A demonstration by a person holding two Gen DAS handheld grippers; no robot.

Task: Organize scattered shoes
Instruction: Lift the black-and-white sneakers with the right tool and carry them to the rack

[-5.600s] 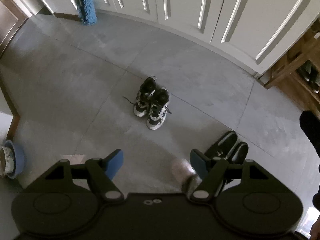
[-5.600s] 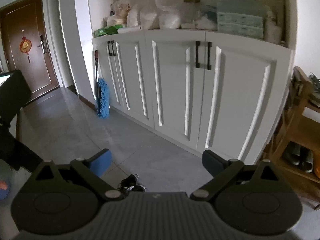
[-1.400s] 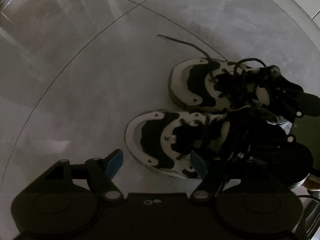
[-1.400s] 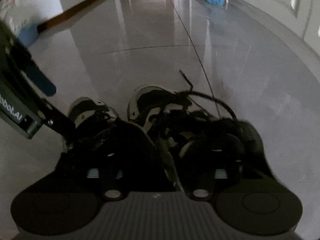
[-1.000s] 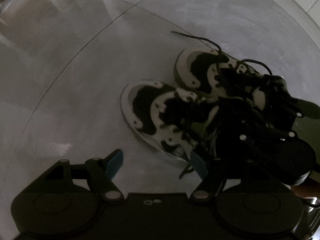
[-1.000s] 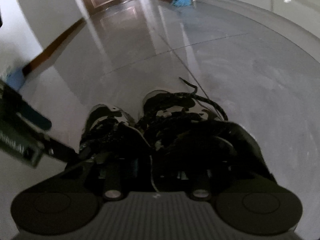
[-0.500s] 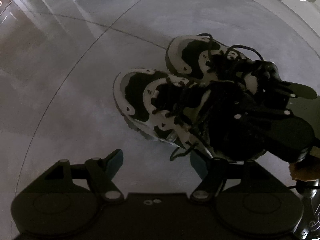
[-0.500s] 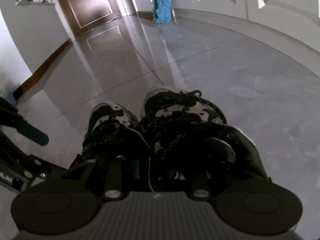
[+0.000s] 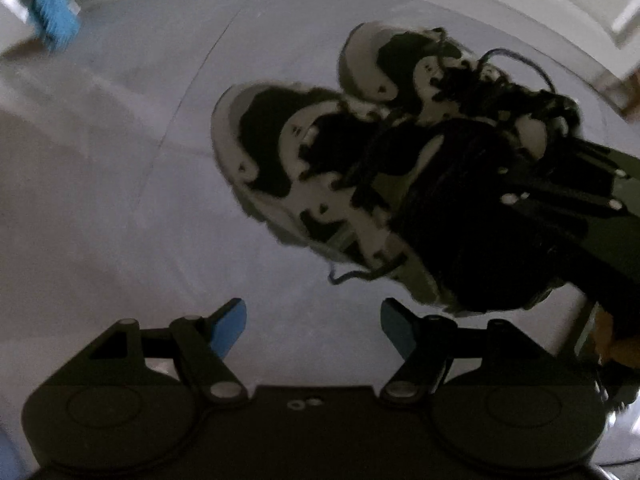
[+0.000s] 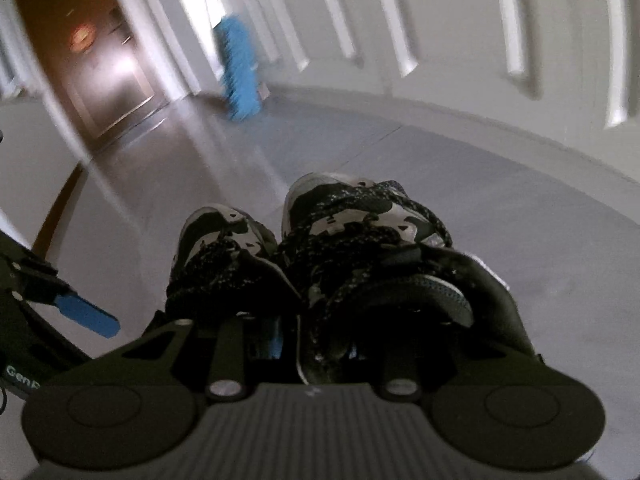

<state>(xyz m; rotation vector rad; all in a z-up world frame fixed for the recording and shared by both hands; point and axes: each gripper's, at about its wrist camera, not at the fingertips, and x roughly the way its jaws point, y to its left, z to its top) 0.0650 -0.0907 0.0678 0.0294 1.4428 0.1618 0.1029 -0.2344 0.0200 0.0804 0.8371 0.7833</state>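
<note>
Between the fingers of the right tool (image 10: 314,344) sit the adjoining heel collars of a pair of black-and-white sneakers (image 10: 320,248), and the fingers are clenched on them, one finger down inside each shoe. Both shoes hang from that grip above the grey floor (image 10: 500,200), side by side, toes pointing away from the camera, black laces loose across the tongues. From the left wrist view the same pair (image 9: 320,168) shows from above, with the right tool (image 9: 532,200) reaching in from the right edge over the heels and one lace end dangling below the nearer shoe.

Left of the shoes, the left tool (image 9: 312,326) is released, its blue pads spread wide with only bare floor (image 9: 120,200) between them; it touches nothing. One of its blue pads (image 10: 86,316) shows at the left edge of the right wrist view, just beside the shoes.

Farther out, a blue mop (image 10: 240,76) leans by white panelled cupboard doors (image 10: 460,20), and a brown door (image 10: 84,52) stands at the far end. Both views are blurred.
</note>
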